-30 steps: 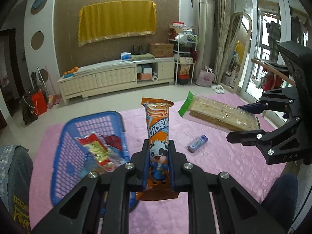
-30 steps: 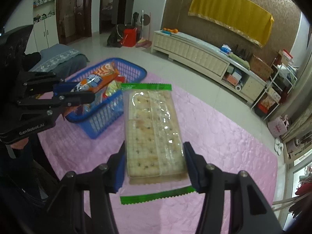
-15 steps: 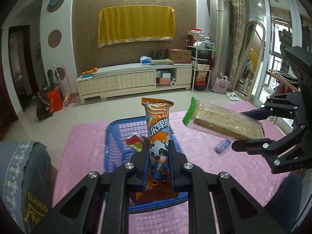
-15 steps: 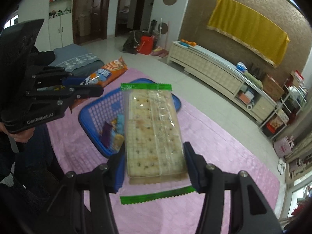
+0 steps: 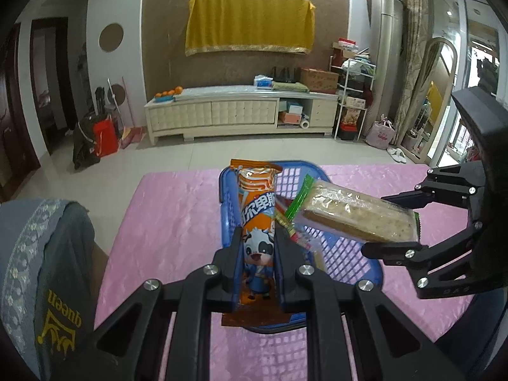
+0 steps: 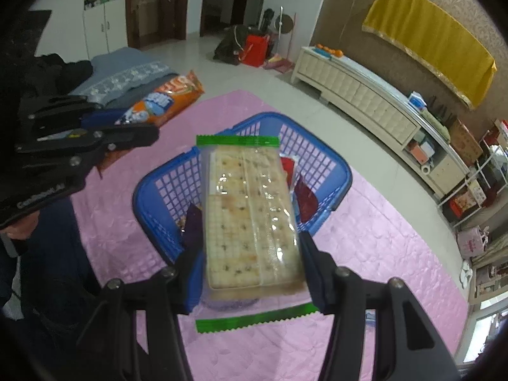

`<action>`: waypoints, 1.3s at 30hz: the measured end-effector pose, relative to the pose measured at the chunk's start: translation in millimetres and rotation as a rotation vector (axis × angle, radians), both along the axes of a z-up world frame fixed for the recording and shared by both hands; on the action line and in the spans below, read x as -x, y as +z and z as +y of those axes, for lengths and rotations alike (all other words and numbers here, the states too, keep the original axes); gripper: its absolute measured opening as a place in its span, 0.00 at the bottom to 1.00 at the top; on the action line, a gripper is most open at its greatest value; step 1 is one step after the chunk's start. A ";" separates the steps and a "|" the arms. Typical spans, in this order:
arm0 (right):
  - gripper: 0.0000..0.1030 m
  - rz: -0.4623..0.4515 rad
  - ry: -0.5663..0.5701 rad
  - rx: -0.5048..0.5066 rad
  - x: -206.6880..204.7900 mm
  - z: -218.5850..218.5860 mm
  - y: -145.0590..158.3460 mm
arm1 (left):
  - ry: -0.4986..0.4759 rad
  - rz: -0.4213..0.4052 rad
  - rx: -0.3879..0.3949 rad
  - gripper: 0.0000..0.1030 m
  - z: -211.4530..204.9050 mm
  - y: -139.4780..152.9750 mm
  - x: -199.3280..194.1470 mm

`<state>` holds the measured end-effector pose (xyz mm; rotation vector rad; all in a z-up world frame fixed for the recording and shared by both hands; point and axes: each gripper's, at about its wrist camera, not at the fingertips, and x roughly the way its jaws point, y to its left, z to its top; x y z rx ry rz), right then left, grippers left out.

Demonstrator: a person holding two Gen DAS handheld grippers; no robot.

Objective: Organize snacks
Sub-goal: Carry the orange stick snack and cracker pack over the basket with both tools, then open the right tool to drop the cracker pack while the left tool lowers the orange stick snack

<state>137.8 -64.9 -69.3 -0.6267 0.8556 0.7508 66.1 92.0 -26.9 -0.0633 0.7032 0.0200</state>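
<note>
- The right claw (image 6: 250,254) grips the cracker pack (image 6: 250,216) by its long sides, hanging directly over the blue basket (image 6: 330,171), long axis along the basket's length
- The left claw (image 5: 258,254), clamped on the orange snack pack (image 5: 255,219), hovers over the basket's near end, mid-tabletop (image 5: 171,219)

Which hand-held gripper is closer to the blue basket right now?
Right. The right hand-held gripper hangs over the blue basket; the left hand-held gripper sits beside it.
</note>
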 end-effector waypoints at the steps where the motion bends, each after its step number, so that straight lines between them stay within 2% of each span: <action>1: 0.57 -0.002 -0.006 0.011 1.0 3.2 -2.4 | 0.002 0.006 0.003 0.15 2.0 -3.0 -1.4; 7: 0.57 0.023 -0.051 0.075 -1.1 16.5 -27.2 | 0.011 0.034 0.037 0.15 11.4 -18.0 -4.9; 20: 0.57 0.070 -0.092 0.062 4.7 20.9 -41.9 | 0.015 0.040 0.077 0.15 19.6 -16.5 0.4; 23: 0.65 0.073 -0.092 0.057 3.8 21.9 -40.9 | 0.013 0.042 0.061 0.15 18.5 -14.3 0.2; 25: 0.82 0.068 -0.098 0.054 4.4 20.8 -39.6 | 0.009 0.039 0.054 0.15 16.4 -12.2 1.6; 29: 0.88 0.061 -0.124 0.000 6.6 11.5 -27.5 | 0.003 0.032 0.049 0.15 15.1 -8.8 6.6; 33: 0.98 0.043 -0.164 -0.067 6.9 -1.2 -10.6 | -0.010 0.028 0.071 0.15 13.2 -6.3 8.6; 39: 1.00 0.023 -0.233 -0.145 2.3 -22.1 4.1 | -0.038 0.025 0.059 0.15 3.0 -3.2 6.6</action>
